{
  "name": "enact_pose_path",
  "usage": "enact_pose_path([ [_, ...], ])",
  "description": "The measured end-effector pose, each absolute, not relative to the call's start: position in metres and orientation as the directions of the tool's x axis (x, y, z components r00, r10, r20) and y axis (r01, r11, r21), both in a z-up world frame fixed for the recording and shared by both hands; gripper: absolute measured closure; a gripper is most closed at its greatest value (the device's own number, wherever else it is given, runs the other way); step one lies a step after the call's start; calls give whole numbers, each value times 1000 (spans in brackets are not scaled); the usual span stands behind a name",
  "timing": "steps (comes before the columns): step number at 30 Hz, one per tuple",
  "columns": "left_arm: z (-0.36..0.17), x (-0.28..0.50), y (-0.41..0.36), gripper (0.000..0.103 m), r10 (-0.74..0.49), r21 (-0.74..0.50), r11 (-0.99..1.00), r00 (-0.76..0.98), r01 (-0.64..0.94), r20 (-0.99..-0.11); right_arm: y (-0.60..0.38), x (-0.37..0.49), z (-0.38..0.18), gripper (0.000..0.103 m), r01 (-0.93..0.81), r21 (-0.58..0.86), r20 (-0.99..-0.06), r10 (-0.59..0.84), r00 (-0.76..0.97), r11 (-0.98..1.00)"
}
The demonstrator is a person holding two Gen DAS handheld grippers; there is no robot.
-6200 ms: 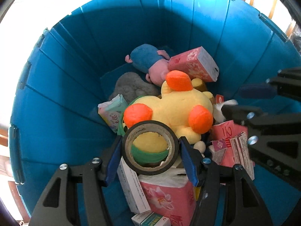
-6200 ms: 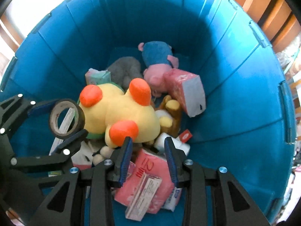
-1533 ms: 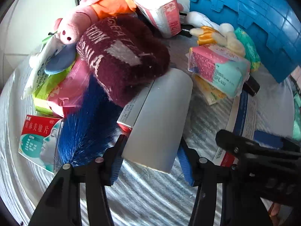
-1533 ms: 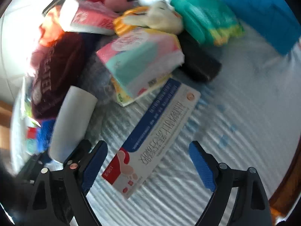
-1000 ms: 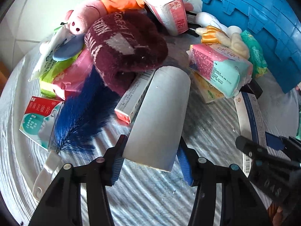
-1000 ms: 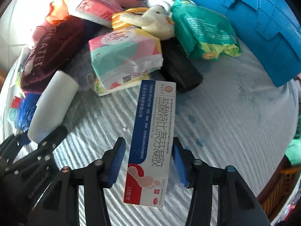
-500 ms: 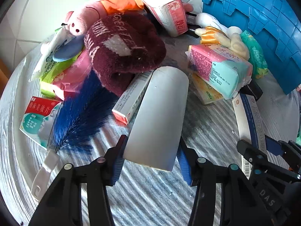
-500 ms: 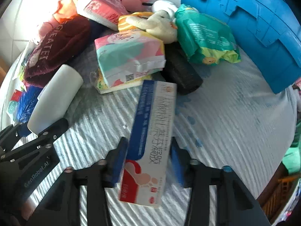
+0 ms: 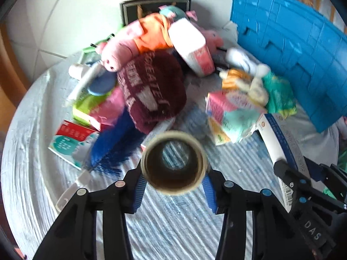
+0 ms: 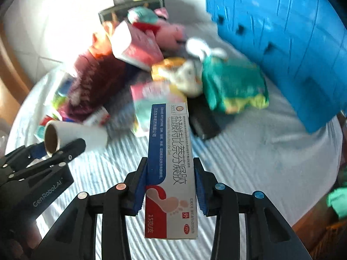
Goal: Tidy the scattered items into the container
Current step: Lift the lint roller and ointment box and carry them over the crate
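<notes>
My left gripper [image 9: 173,186] is shut on a white paper roll with a cardboard core [image 9: 173,162], lifted above the table with its open end facing the camera. It also shows in the right wrist view [image 10: 71,136]. My right gripper [image 10: 170,184] is shut on a long blue and white ointment box [image 10: 170,164], held above the table. The box also shows in the left wrist view [image 9: 279,143]. The blue plastic container [image 9: 299,49] stands at the right, also in the right wrist view [image 10: 282,32].
A pile lies on the round white table [image 9: 173,223]: a maroon knit hat [image 9: 151,93], a pink plush pig [image 9: 134,41], tissue packs [image 9: 229,108], a blue brush [image 9: 112,145], a red and teal box [image 9: 71,140], a green packet [image 10: 234,86], a black block [image 10: 203,121].
Both grippers have lifted their items off the table. The roll has tipped up end-on to the left camera, and the ointment box has risen clear in the right gripper.
</notes>
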State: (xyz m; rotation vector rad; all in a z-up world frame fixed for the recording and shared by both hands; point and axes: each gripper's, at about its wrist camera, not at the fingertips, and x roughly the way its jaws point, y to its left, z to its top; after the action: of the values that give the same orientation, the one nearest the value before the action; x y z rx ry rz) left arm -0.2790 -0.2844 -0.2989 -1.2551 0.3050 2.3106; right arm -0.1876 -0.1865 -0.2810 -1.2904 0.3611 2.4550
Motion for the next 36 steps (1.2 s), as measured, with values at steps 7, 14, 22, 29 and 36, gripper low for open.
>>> enact_pose_path([
  [7, -246, -263, -286, 58, 302, -36, -900, -561, -434, -771, -163, -199, -237, 64, -273, 57, -749, 140, -647, -960],
  [14, -206, -271, -291, 58, 318, -37, -909, -636, -414, -703, -169, -212, -199, 64, -228, 38, -692, 139, -708, -973],
  [22, -175, -281, -279, 58, 367, -50, -896, -672, -441, -643, -164, -221, -164, 64, -250, 11, -652, 182, -736, -968],
  [29, -131, -275, -248, 58, 398, -46, -891, -727, -452, -560, -137, -219, -117, 64, -259, -15, -575, 220, -788, -966],
  [36, -85, -255, -188, 58, 382, -43, -910, -790, -413, -479, -77, -208, -68, 64, -231, -48, -502, 223, -835, -972],
])
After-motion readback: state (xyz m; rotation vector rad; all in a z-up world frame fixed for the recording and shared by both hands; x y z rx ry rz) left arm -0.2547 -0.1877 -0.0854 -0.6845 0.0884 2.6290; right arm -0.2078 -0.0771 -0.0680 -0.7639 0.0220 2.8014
